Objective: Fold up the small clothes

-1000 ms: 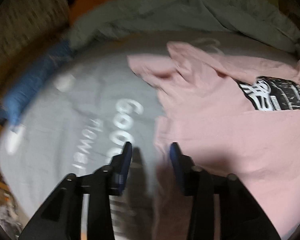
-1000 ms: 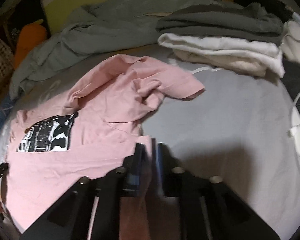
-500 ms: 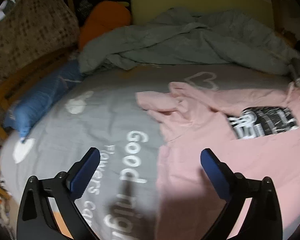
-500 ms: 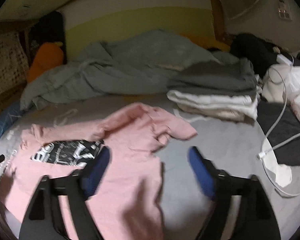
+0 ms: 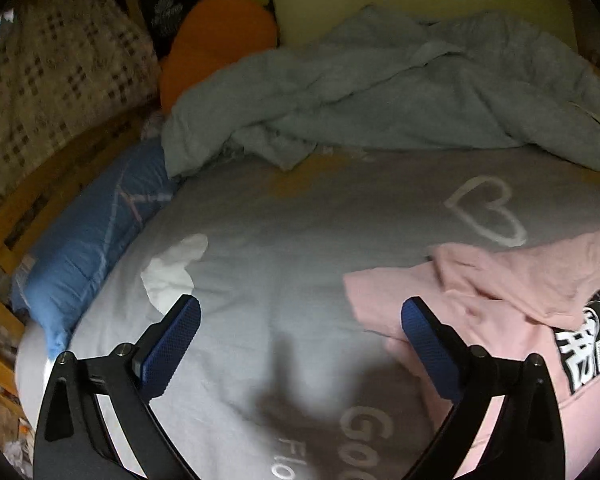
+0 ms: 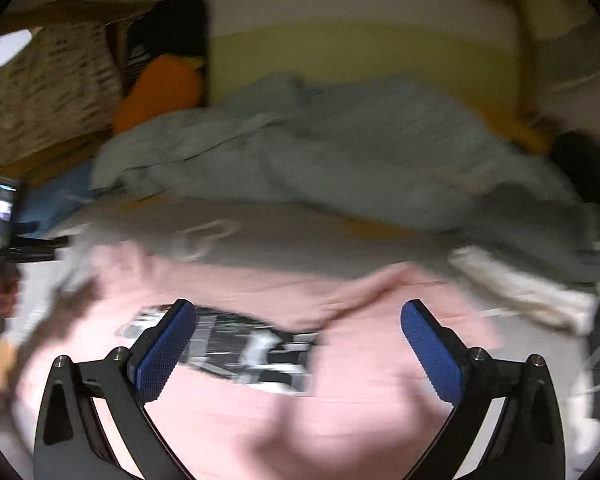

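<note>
Now that both have let go of the hem, left gripper [image 5: 300, 344] & right gripper [image 6: 298, 344] are hovering w/ jaws wide apart, lifted clear; pink shirt [image 6: 352, 396] is lying spread on the grey bedsheet [image 5: 283, 240], sleeves probably next.

A second ago both tongs were nearly closed at the hem of the pink shirt [image 5: 500, 312]. Now the left tongs [image 5: 300, 340] gape wide and empty over the gray bedsheet [image 5: 300, 240], with the shirt off to their right rather than under them. The right tongs [image 6: 297, 344] are also spread wide and raised, looking across the shirt's black print [image 6: 235, 344] toward the rumpled blanket [image 6: 340, 152]; this view is now blurred.
</note>
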Demonstrator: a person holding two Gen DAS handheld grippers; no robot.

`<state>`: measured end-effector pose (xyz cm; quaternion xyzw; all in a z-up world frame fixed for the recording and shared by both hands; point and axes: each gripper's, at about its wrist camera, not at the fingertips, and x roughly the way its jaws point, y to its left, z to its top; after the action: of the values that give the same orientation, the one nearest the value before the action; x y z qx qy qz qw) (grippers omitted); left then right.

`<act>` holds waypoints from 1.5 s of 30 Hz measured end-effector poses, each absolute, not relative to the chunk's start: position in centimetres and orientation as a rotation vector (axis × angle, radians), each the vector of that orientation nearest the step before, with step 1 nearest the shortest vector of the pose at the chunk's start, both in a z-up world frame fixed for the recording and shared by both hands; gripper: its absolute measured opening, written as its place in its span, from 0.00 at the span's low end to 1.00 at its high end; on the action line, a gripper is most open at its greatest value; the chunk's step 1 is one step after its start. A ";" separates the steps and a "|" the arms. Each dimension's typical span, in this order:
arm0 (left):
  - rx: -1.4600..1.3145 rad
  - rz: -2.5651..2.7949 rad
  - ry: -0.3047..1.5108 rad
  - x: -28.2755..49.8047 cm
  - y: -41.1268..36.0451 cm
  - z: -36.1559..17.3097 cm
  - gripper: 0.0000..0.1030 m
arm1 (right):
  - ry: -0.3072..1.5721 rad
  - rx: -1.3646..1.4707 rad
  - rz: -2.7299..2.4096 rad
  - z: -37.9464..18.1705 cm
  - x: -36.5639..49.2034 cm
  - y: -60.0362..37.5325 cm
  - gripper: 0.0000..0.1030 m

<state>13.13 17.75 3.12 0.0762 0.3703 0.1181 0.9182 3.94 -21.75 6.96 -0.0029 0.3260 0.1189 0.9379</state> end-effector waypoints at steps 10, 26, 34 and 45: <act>0.109 0.241 0.776 14.2 18.3 2.4 0.91 | 1.057 -0.169 0.420 -1.3 13.5 -6.6 0.70; -0.115 0.056 0.907 18.2 19.5 0.2 0.57 | 0.709 -0.311 -0.273 0.4 24.4 -7.0 0.28; -0.220 -0.057 0.977 19.8 19.2 -1.8 0.43 | 0.867 0.118 0.261 1.8 23.4 -10.8 0.48; -0.231 0.003 0.645 16.3 20.9 4.3 0.02 | 1.090 0.026 0.362 -0.7 26.0 -8.8 0.53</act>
<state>16.33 20.86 4.35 -0.1133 0.3160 0.0013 0.9420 25.96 -8.80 -0.72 0.0125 0.5155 0.1711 0.8395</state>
